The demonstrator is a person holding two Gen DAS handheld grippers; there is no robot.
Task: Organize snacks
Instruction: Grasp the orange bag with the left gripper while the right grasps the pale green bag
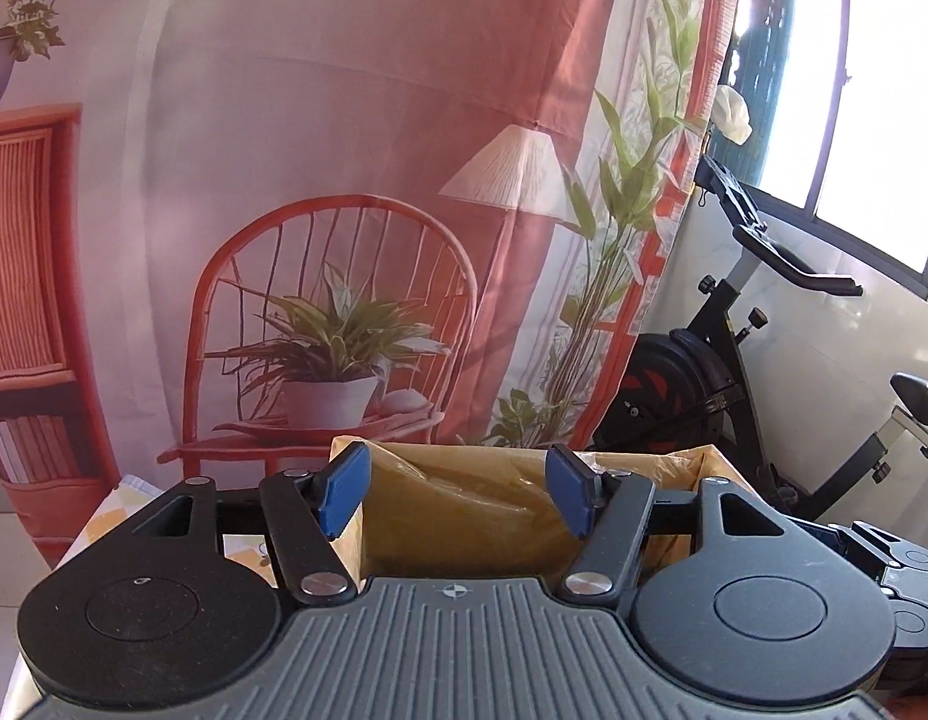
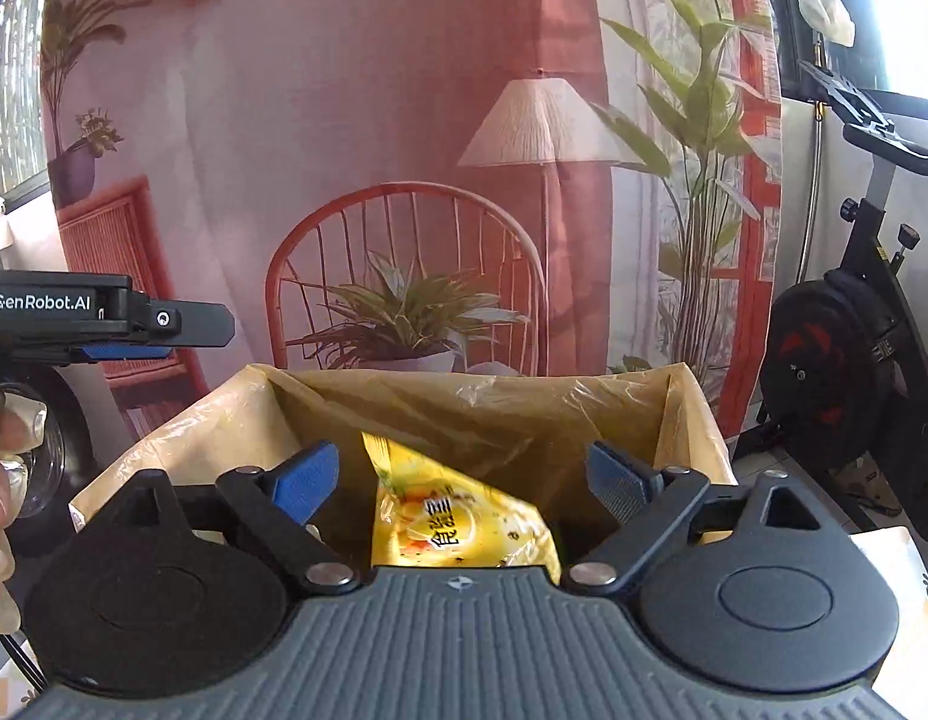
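Observation:
A cardboard box lined with clear plastic (image 2: 500, 402) stands in front of me; it also shows in the left wrist view (image 1: 464, 504). A yellow snack bag (image 2: 446, 522) lies inside it, tilted, just below and between my right gripper's open fingers. My right gripper (image 2: 464, 480) is open and holds nothing. My left gripper (image 1: 458, 492) is open and empty, just in front of the box's near wall. The left gripper also shows from the side in the right wrist view (image 2: 122, 324), to the left of the box.
A printed backdrop curtain (image 2: 404, 150) hangs behind the box. A black exercise bike (image 2: 848, 372) stands at the right, also in the left wrist view (image 1: 734, 372). A patterned tablecloth (image 1: 116, 510) shows under the box. A window (image 1: 872, 90) is at the far right.

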